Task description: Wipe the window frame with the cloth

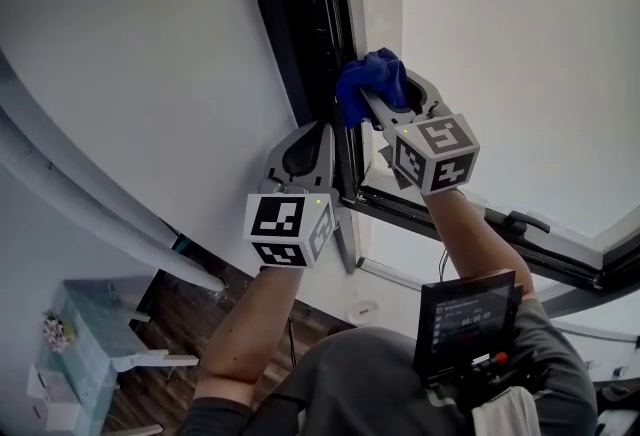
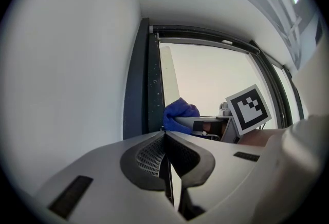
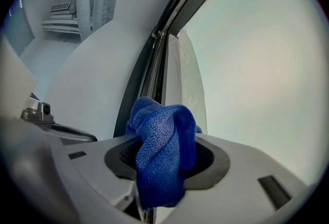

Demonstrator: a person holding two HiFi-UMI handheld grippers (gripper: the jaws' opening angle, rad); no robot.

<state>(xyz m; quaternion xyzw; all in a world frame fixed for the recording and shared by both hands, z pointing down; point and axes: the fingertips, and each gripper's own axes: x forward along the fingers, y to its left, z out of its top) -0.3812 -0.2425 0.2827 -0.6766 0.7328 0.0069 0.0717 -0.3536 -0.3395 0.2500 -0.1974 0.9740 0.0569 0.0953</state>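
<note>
Blue cloth (image 1: 372,82), bunched, clamped in right gripper (image 1: 384,106), forearm raised, cloth against dark window frame (image 1: 300,34). Left gripper (image 1: 322,136) just below, also pointing up along frame, jaws together w/ nothing between.

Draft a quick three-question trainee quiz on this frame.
1. True or false: the left tool holds the blue cloth.
2. The cloth is: A) up against the dark window frame; B) lying on a table; C) hanging from a hook.
3. How do the left tool's jaws stand?
Key: 1 false, the right tool grips it. 2 A. 3 together, with nothing between them.
</note>
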